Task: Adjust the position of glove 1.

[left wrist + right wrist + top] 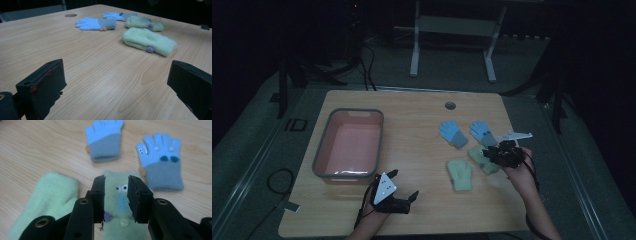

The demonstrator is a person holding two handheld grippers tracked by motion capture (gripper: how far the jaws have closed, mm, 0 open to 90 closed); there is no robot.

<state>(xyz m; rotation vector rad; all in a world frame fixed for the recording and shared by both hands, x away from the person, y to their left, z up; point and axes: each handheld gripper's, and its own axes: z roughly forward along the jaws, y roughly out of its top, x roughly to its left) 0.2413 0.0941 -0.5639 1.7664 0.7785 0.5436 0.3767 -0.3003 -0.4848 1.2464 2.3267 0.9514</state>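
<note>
At the bottom centre of the high view the left gripper [404, 187] rests on the table [422, 205], jaws spread wide with nothing between them. Right of it, mid-frame, lies a plain green mitten [460, 174]. Further right, the right gripper [490, 155] hovers over the green mitten with eyes [119, 195], jaws narrowly parted, gripping nothing. Beyond lie two blue gloves [452, 133]; a pink bin [349, 144] sits left.

High view looks down on the whole bench [412, 107]. Left gripper view skims low across it; right gripper view hovers close above the gloves [160, 157] all three share.
</note>
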